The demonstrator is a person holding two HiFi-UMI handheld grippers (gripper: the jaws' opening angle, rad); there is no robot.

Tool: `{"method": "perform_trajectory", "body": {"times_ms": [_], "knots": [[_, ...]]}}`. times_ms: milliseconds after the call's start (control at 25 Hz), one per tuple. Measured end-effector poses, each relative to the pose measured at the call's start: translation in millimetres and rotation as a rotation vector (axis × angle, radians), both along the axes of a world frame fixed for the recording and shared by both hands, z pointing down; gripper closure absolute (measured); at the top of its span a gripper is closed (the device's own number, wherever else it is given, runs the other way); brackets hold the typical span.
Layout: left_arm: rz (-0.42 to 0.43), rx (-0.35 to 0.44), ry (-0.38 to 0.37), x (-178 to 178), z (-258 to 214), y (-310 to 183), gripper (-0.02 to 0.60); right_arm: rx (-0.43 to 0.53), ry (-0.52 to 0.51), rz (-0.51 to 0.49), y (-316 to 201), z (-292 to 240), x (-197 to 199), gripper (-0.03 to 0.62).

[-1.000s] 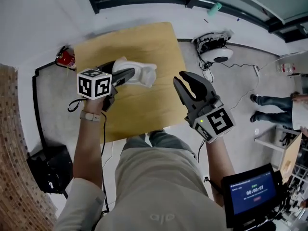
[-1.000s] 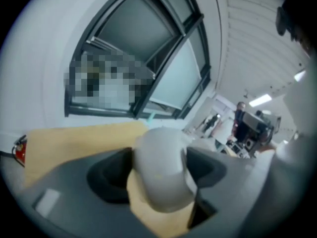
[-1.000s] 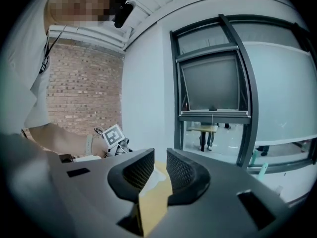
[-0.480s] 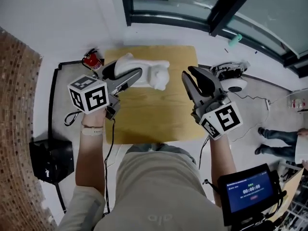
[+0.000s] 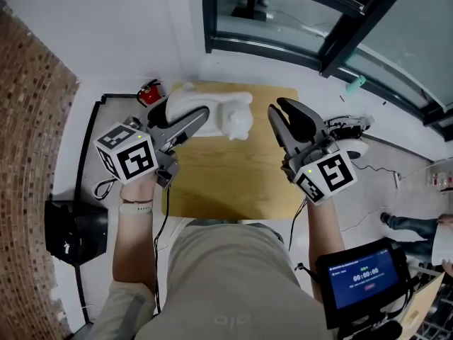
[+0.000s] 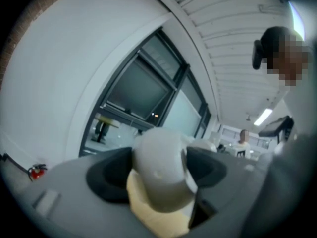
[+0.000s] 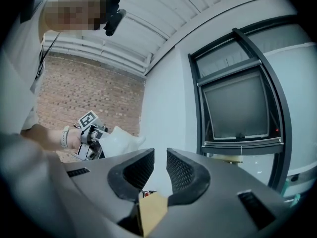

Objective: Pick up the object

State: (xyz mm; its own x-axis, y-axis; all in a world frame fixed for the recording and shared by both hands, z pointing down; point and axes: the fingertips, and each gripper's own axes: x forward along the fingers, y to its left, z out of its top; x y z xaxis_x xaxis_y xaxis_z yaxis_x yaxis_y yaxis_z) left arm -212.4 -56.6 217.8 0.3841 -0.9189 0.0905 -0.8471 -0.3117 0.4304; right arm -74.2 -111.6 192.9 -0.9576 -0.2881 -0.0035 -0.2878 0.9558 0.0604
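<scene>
Above light wooden table [image 5: 233, 183], white smooth moulded object [image 5: 230, 112] hung clear, clamped in left gripper [image 5: 190, 107]. Right gripper [image 5: 277, 106] was empty, jaws narrowly apart. Pick-up looked achieved; next move probably needed only steady hold.

The blue screen [image 5: 364, 275] at five o'clock in the head view shows a white timer beginning 00:00; its last two digits are too small to read. A faint logo on the shirt [image 5: 230, 321] at six o'clock is illegible.
</scene>
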Motion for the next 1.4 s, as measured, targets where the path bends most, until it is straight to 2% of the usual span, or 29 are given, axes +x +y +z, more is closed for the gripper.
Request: {"method": "perform_trajectory", "body": {"times_ms": [320,1400], "knots": [[-0.008,0.010,0.005,-1.4,-4.1,-0.2,0.241,0.023,0.005,-0.021,4.2,-4.3,-8.1,0.536],[0.015,0.019,0.050,3.2,-2.0,-9.3,0.241,0.038,0.027,0.025,-2.6,-1.1,-1.1,0.537]]}}
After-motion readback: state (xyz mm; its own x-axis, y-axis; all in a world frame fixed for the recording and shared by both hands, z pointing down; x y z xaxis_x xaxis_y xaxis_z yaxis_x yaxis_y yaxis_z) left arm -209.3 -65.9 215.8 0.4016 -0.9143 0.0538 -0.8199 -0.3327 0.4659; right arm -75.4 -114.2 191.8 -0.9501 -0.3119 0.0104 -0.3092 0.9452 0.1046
